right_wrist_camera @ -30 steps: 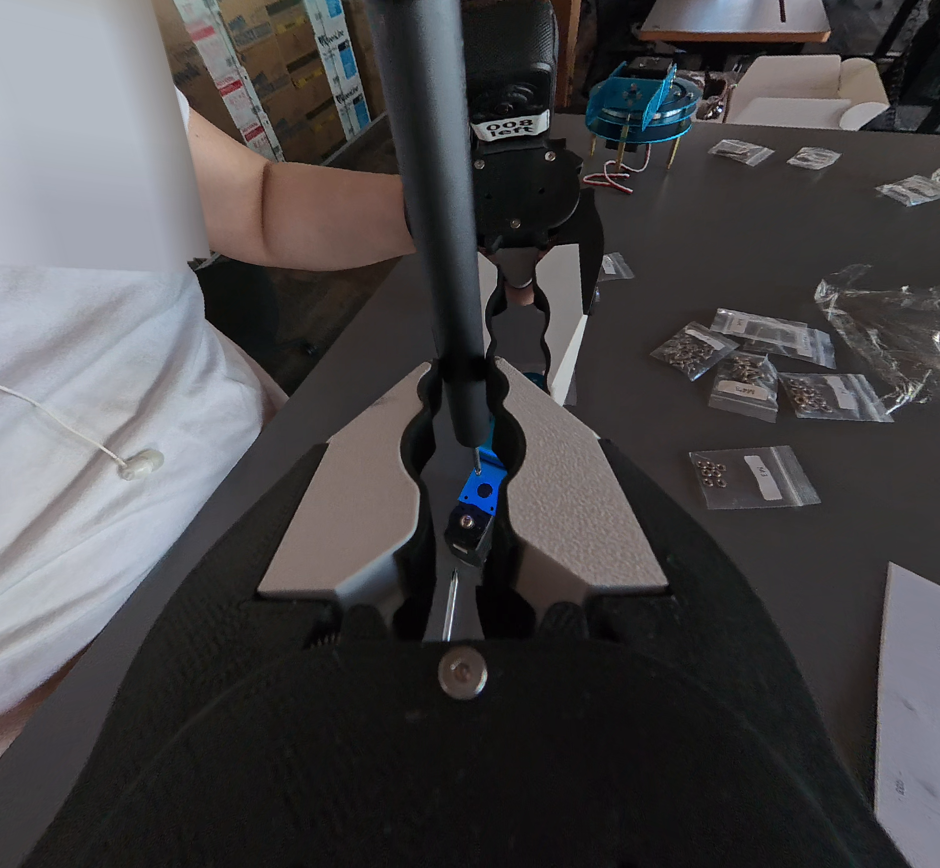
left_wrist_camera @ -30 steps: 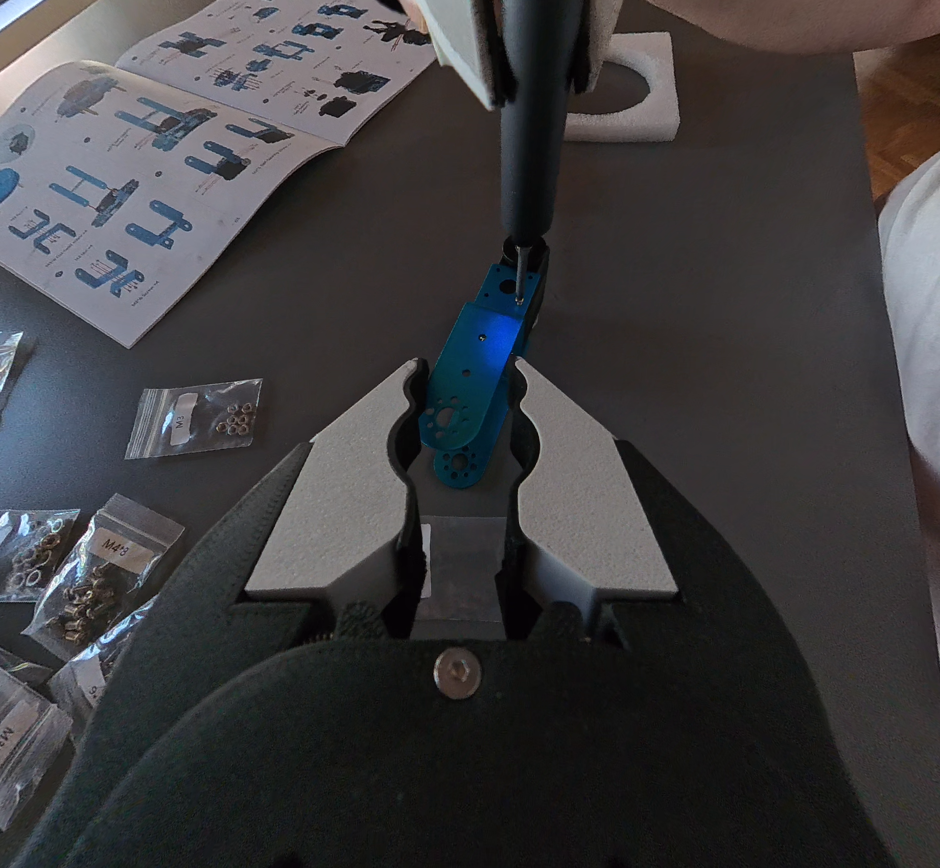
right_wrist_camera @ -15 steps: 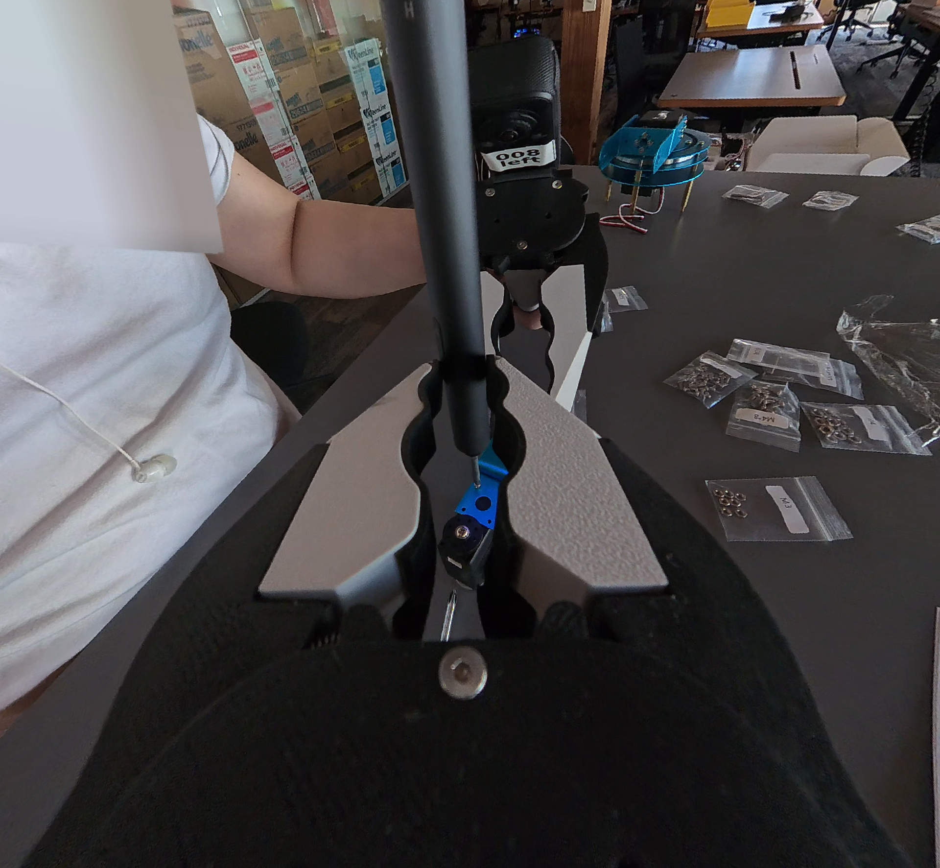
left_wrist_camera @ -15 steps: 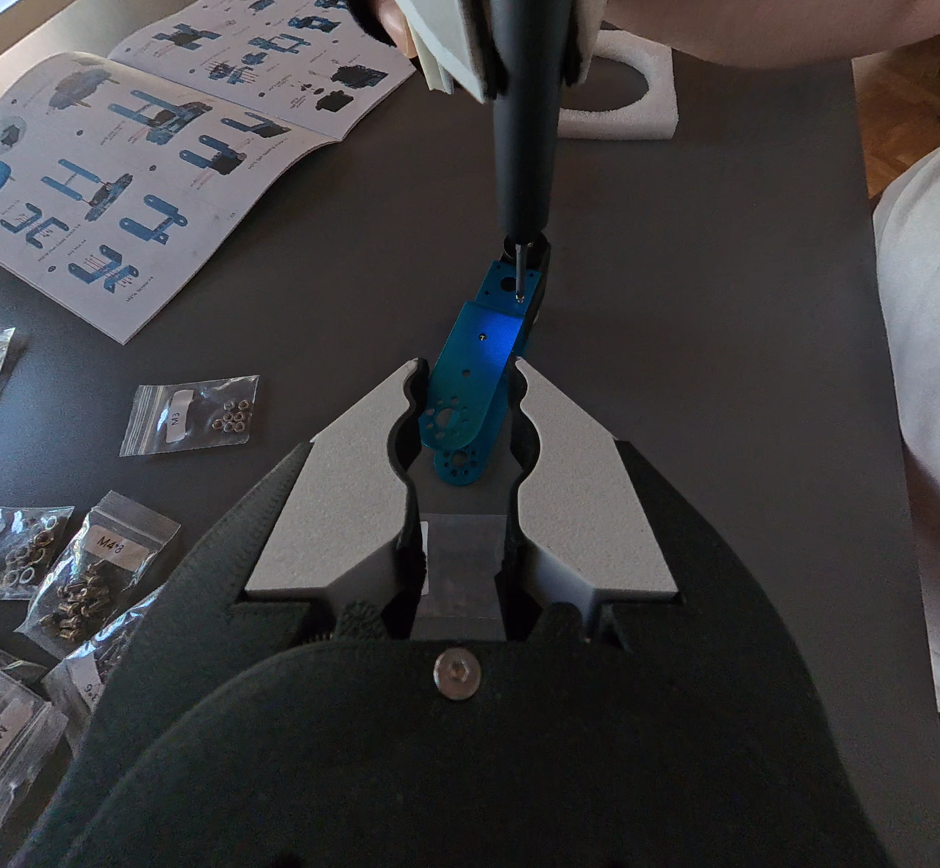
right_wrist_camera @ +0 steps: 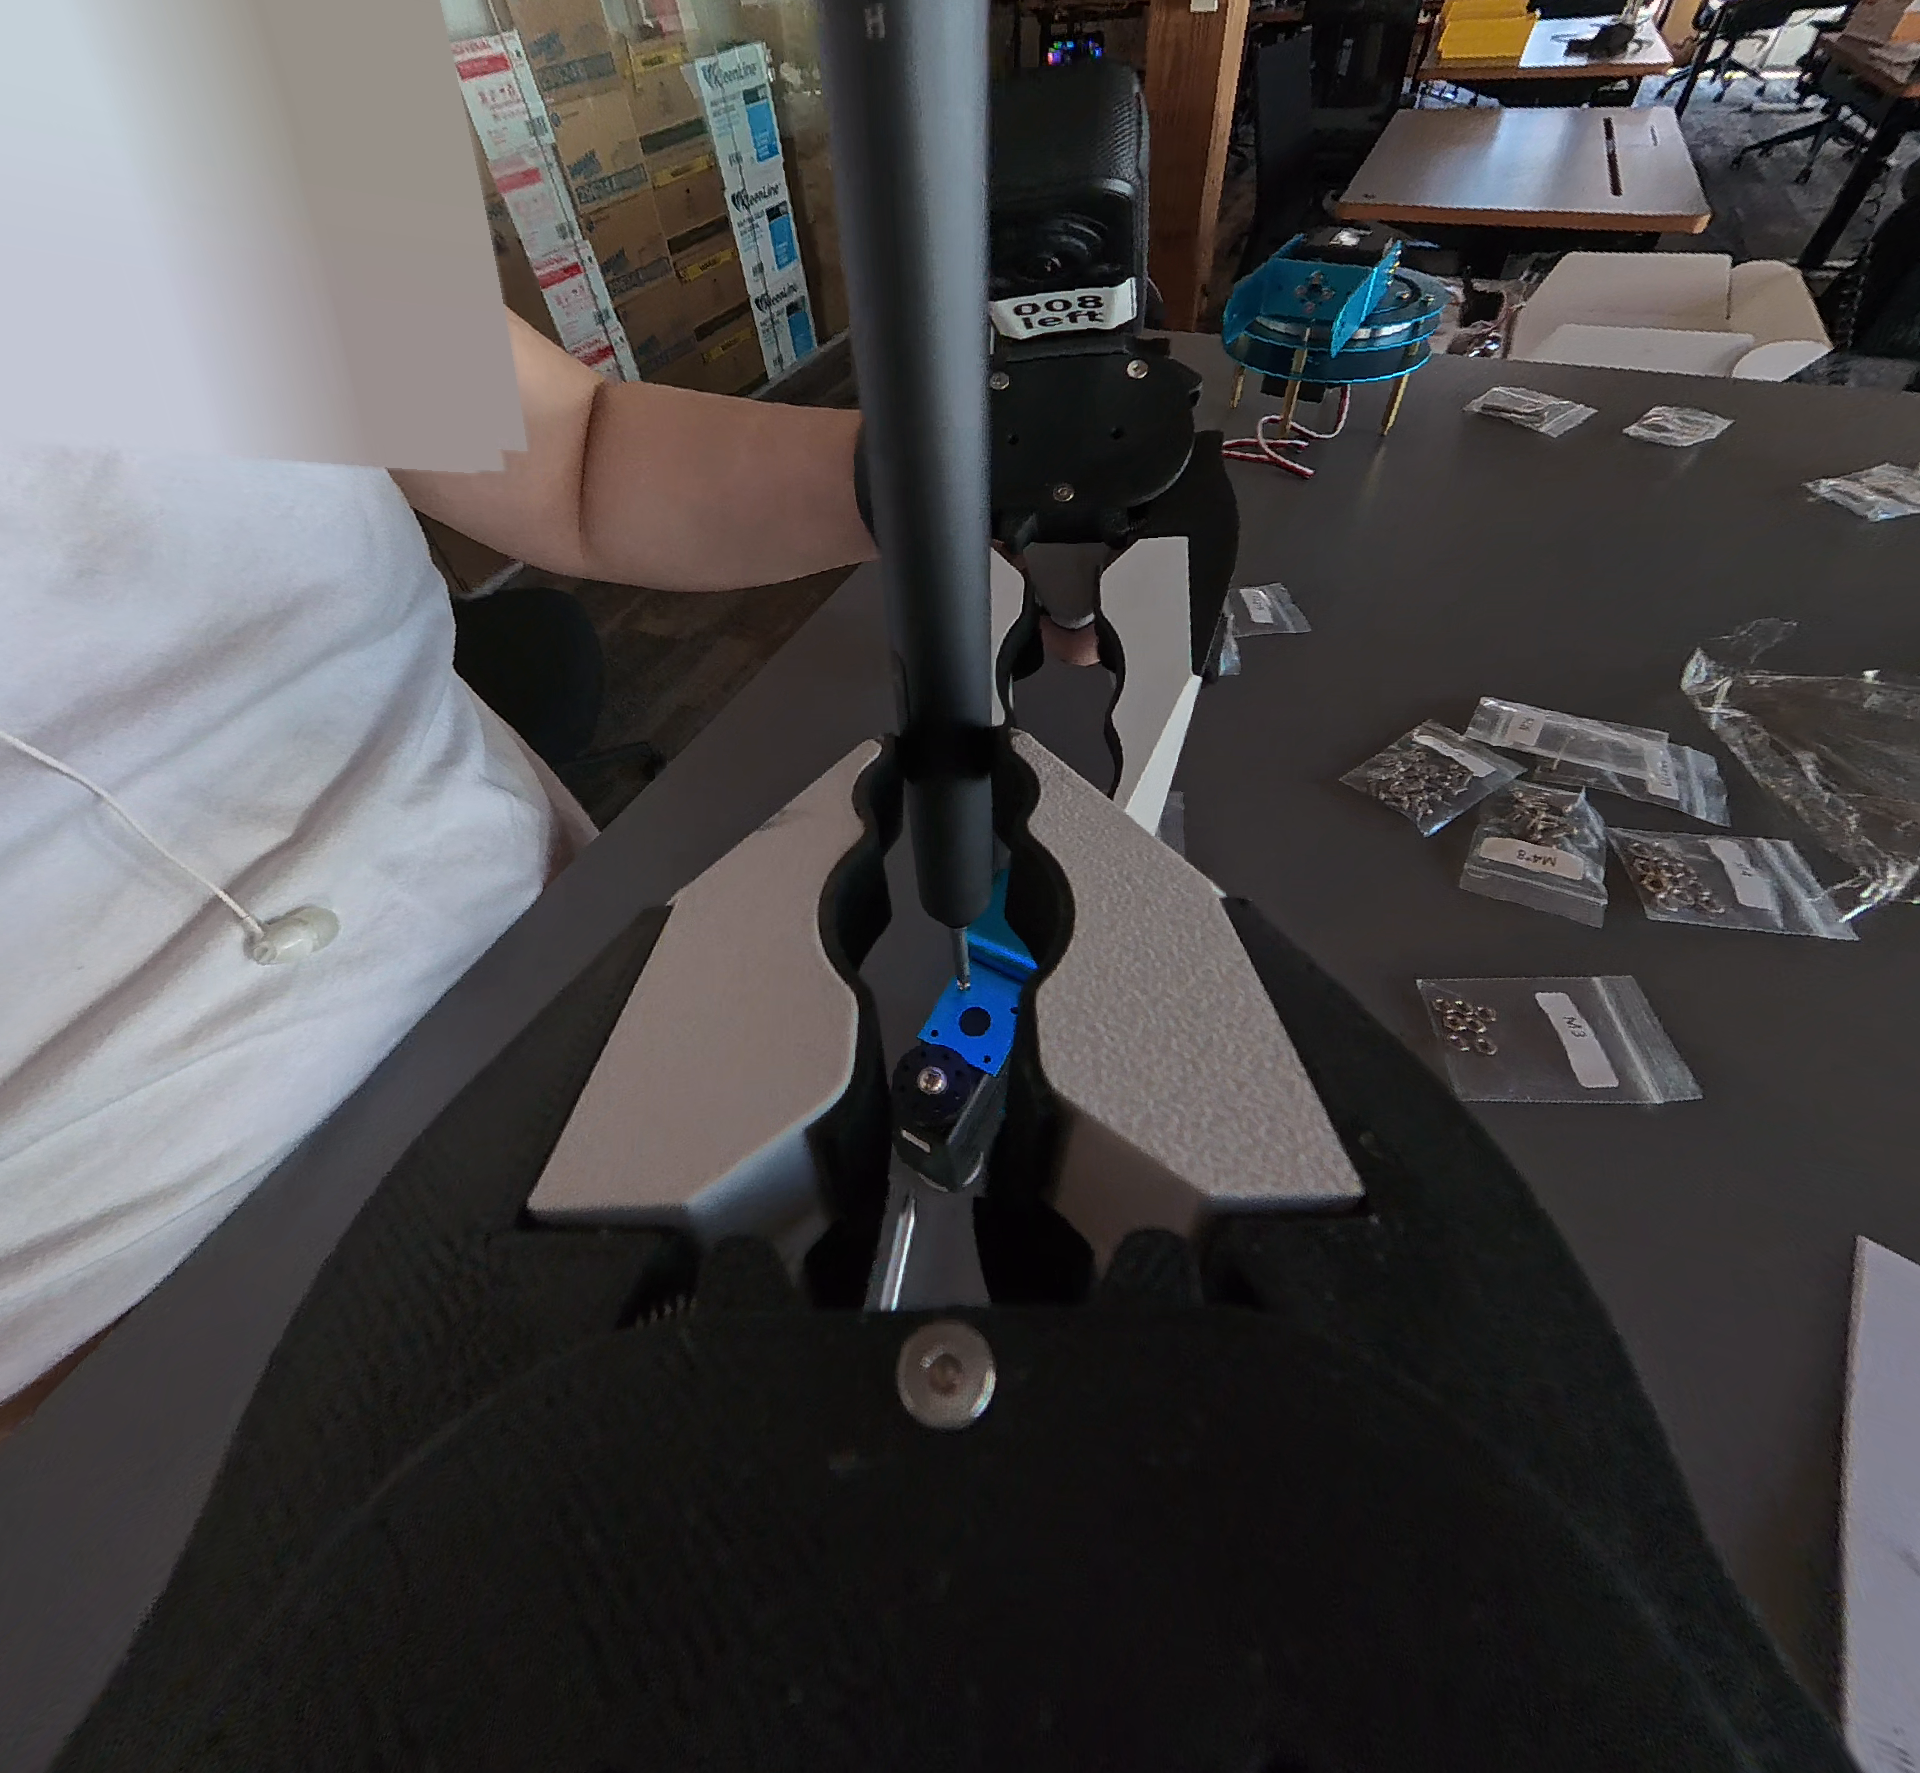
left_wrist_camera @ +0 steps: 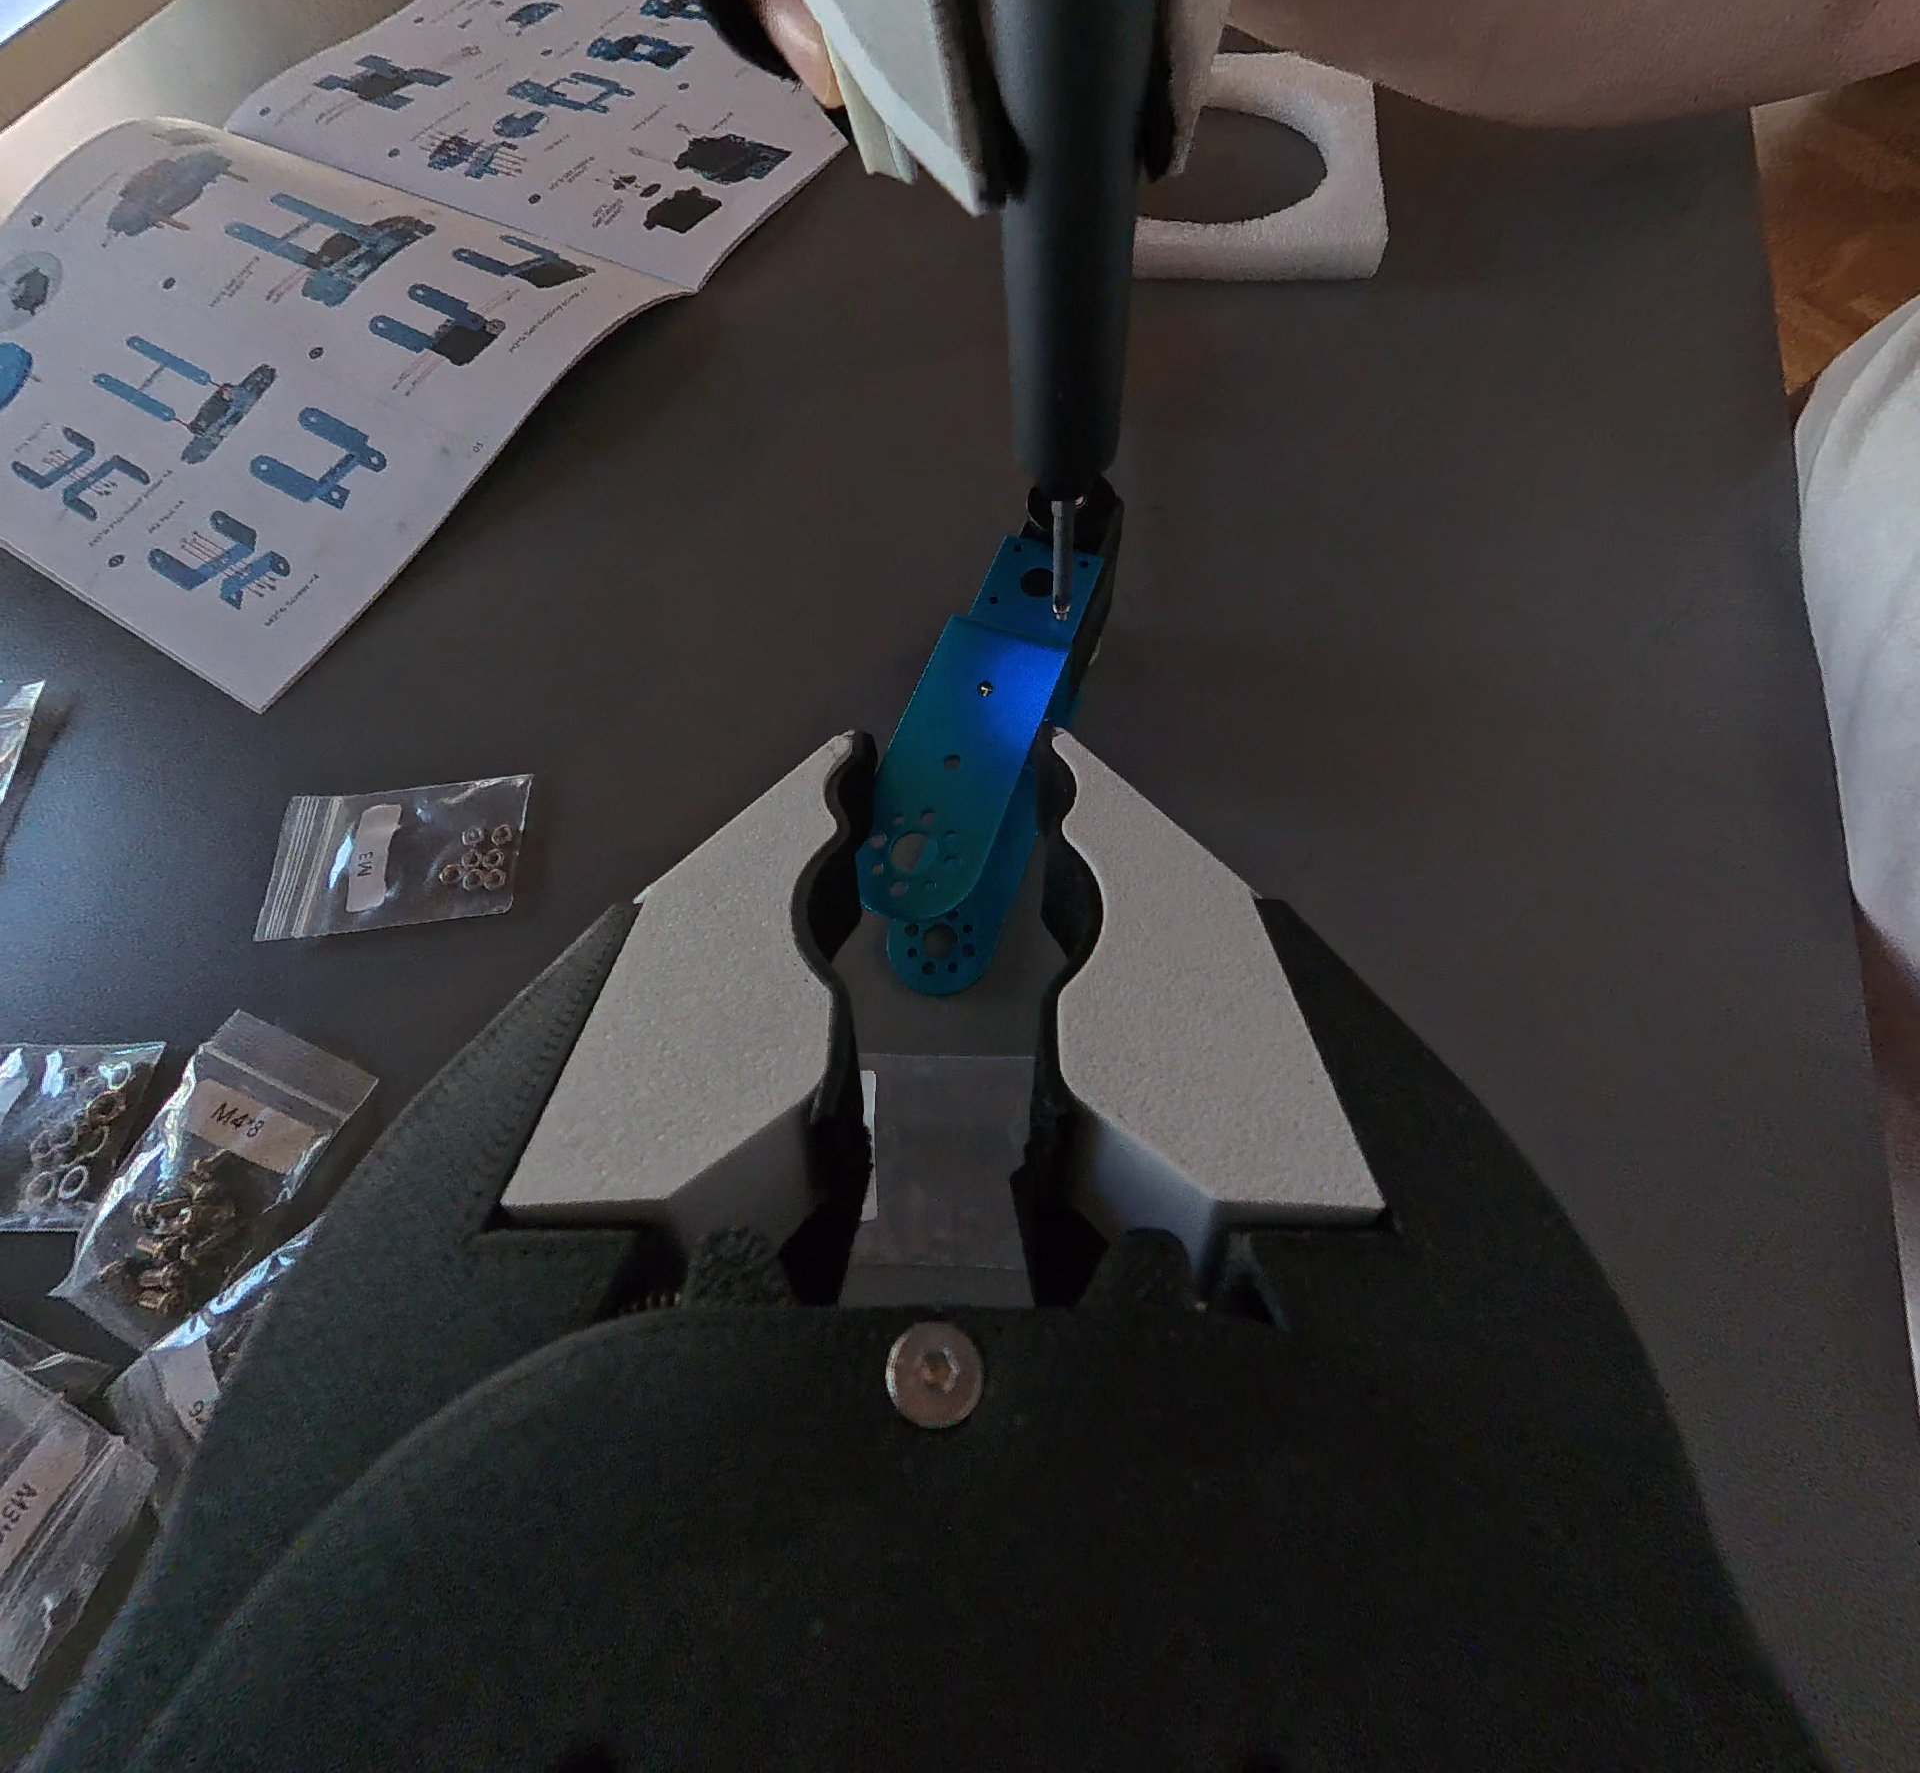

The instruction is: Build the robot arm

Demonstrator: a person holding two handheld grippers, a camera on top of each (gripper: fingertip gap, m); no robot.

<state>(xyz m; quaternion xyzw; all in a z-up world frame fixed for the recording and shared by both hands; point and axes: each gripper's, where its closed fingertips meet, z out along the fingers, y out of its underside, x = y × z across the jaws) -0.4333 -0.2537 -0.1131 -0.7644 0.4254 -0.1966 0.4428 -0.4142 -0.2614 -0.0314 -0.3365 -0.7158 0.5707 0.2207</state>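
Note:
My left gripper (left_wrist_camera: 951,757) is shut on a blue metal bracket (left_wrist_camera: 977,736) and holds it just above the dark table (left_wrist_camera: 1455,684). A black servo (left_wrist_camera: 1096,528) is fixed at the bracket's far end. My right gripper (right_wrist_camera: 945,752) is shut on a dark grey screwdriver (right_wrist_camera: 920,373), held nearly upright. The screwdriver's thin bit (left_wrist_camera: 1060,580) rests on a screw in the bracket's end plate. In the right wrist view the bracket (right_wrist_camera: 971,1022) and servo (right_wrist_camera: 940,1110) lie between my fingers, and the left gripper (right_wrist_camera: 1081,476) shows beyond them.
An open instruction booklet (left_wrist_camera: 312,269) lies at the far left and a white foam block (left_wrist_camera: 1268,175) at the far end. Small bags of screws and nuts (left_wrist_camera: 400,856) (right_wrist_camera: 1558,1037) lie about. A blue round assembly (right_wrist_camera: 1330,310) stands at the back. A person in white (right_wrist_camera: 208,788) sits at the table edge. My hands' fingertips stand some 8 cm from each other.
The screwdriver bit stays on the same spot of the bracket. The right gripper has shifted slightly, so more of the bracket plate shows. The left gripper keeps its hold.

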